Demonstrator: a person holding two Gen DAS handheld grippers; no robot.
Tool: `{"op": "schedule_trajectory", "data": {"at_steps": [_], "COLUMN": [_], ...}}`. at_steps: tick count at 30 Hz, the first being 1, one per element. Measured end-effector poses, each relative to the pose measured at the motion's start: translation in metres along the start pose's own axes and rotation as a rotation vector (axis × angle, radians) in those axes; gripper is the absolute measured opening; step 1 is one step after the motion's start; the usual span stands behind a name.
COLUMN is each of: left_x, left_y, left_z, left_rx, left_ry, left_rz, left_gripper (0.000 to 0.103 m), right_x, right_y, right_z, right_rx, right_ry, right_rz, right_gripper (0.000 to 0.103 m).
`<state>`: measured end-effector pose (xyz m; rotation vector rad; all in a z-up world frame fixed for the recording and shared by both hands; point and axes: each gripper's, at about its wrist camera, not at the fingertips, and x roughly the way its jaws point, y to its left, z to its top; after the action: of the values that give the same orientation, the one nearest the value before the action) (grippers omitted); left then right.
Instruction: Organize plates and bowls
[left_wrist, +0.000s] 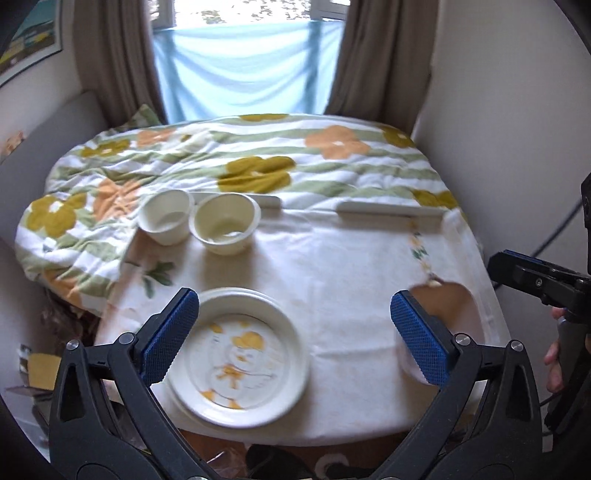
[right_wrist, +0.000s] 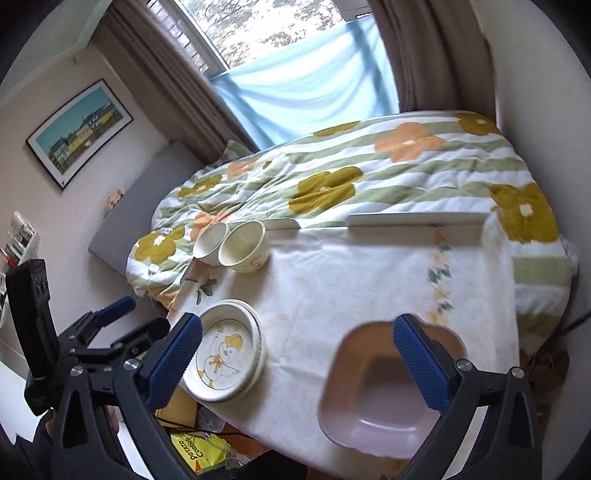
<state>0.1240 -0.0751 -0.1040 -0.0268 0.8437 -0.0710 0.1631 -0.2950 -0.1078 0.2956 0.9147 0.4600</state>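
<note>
Spread wide with nothing between them, the blue-padded fingers of the left gripper (left_wrist: 295, 339) hover above the near edge of the white cloth-covered table (left_wrist: 351, 266). Those of the right gripper (right_wrist: 297, 360) are equally released, poised over a square beige plastic bowl (right_wrist: 373, 391) at the table's near right edge; I cannot tell whether the right-hand pad touches its rim. To the left sits a round white plate with a yellow duck drawing (left_wrist: 240, 358), resting on another white plate beneath it. Farther back, two small cream round bowls (left_wrist: 199, 221) stand side by side, touching, near the table's far left. Beyond them lies a striped quilt with yellow and orange flowers (left_wrist: 258, 162).
</note>
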Motion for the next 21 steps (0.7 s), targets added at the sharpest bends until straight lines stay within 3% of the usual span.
{"op": "schedule_trajectory", "data": {"at_steps": [4, 12, 14, 21], "left_x": [0.009, 0.075, 0.104, 0.207], "left_y": [0.052, 0.149, 0.165, 0.191], "left_z": [0.021, 0.057, 0.064, 0.074], "left_rx": [-0.064, -0.186, -0.220, -0.257], "left_ry": [0.009, 0.105, 0.151, 0.311], "left_rz": [-0.015, -0.079, -0.114, -0.216], "left_gripper": [0.103, 0.102, 0.095, 0.063], "right_x": [0.024, 0.124, 0.154, 0.249], "right_y": [0.030, 0.059, 0.065, 0.069], "right_z": [0.027, 0.071, 0.078, 0.086], "right_rx": [0.005, 0.067, 0.086, 0.136], "right_ry": [-0.018, 0.094, 0.124, 0.242], "right_rz": [-0.032, -0.017, -0.021, -0.043], "right_gripper": [0.103, 0.103, 0.103, 0.071]}}
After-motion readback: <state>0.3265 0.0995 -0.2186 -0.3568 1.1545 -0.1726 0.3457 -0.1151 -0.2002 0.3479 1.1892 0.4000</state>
